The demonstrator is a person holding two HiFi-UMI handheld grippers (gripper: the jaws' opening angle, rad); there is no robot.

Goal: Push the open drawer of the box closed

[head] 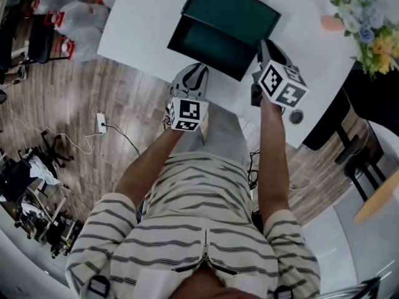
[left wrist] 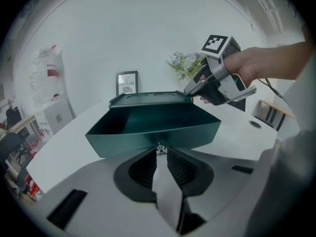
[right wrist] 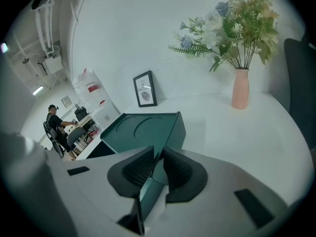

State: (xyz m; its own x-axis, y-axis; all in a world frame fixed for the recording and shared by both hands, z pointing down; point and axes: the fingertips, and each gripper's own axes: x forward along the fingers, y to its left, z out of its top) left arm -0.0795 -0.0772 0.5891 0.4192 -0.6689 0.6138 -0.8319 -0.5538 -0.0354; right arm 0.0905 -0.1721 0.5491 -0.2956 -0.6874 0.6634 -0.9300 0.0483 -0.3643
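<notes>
A dark green box (head: 240,11) stands on the white table (head: 143,17), its drawer (head: 209,42) pulled out toward me. In the left gripper view the empty drawer (left wrist: 153,125) fills the middle, with a small silver knob (left wrist: 159,148) on its front. My left gripper (left wrist: 159,152) is shut on that knob; in the head view it (head: 198,70) sits at the drawer's front. My right gripper (right wrist: 157,157) is shut on the near right corner of the box (right wrist: 143,130), whose green wall shows between its pads. The left gripper view shows it (left wrist: 192,89) at the box's top edge.
A pink vase of flowers (right wrist: 240,95) and a small picture frame (right wrist: 144,89) stand on the table behind the box. A round cable hole (head: 296,116) lies near the table's right edge. Bags and chairs are on the floor to the left. A person (right wrist: 53,117) sits far back.
</notes>
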